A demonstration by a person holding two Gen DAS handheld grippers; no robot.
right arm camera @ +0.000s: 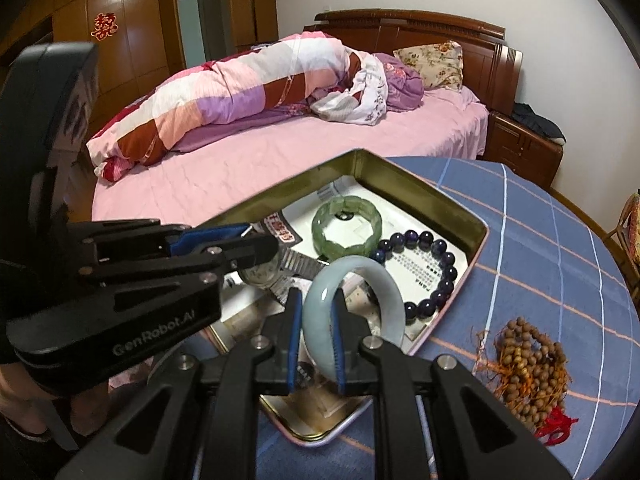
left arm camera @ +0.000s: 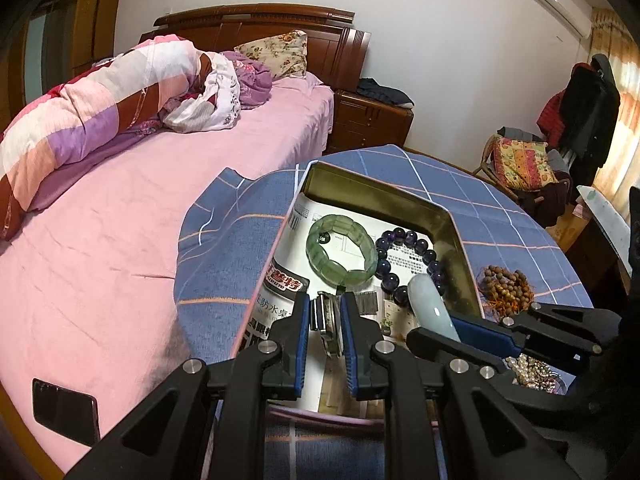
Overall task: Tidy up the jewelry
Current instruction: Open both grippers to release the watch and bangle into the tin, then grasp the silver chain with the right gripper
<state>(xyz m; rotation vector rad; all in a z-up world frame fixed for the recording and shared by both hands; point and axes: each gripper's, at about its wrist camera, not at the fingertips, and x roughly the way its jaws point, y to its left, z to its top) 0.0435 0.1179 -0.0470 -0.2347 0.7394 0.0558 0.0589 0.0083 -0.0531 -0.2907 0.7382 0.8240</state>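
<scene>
Fingers of right gripper (right arm camera: 316, 344) pinching pale jade bangle (right arm camera: 352, 300) on edge over near end of open tin (right arm camera: 404, 184), ring's plane running away from camera. Left gripper (left arm camera: 325, 330) clamped on wristwatch (left arm camera: 326, 322), band lying along fingers. Already in tin: green segmented bracelet (left arm camera: 340, 248), purple bead bracelet (left arm camera: 412, 260). Left outside on checked cloth (right arm camera: 560, 240): wooden bead strand (right arm camera: 528, 372).

left gripper (left arm camera: 325, 344): black angular frame, blue ribbed pads (left arm camera: 305, 322), round silver screws at the joints
right gripper (right arm camera: 316, 344): same black frame, blue pads (right arm camera: 295, 332), silver screws
marking: grey "genrobot.ai" lettering on the left gripper's body, seen from the right wrist
</scene>
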